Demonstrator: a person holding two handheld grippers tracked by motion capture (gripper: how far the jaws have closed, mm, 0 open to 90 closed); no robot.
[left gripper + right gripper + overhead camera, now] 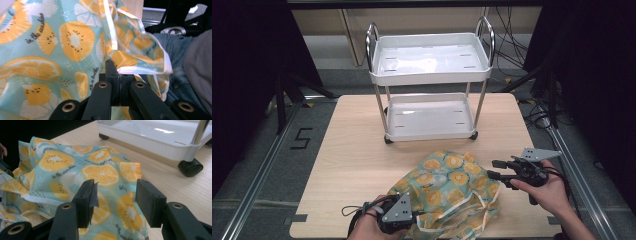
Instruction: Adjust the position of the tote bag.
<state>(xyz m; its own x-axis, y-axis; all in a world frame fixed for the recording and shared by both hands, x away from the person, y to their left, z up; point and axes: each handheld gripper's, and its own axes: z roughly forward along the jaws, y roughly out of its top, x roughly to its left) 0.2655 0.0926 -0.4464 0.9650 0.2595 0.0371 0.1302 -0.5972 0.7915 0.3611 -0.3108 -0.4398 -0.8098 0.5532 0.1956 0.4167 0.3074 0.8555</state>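
A teal cloth [452, 187] printed with orange slices lies crumpled on the near right part of the wooden table [357, 150]. My left gripper [417, 216] is at the cloth's near edge, pointing right. In the left gripper view its jaws [117, 71] are shut on a white-trimmed fold of the cloth [50, 50], which fills the space ahead. My right gripper [493, 169] hovers at the cloth's right edge, pointing left. In the right gripper view it [115, 195] stands open, with the cloth [100, 170] lying behind the gap and not touched by the pads [150, 202].
A white two-shelf cart [429, 75] with metal handles stands at the table's far middle, its lower tray [150, 142] and a black wheel [190, 167] just beyond the cloth. Bare tabletop lies to the left. Cables lie on the floor at the far right.
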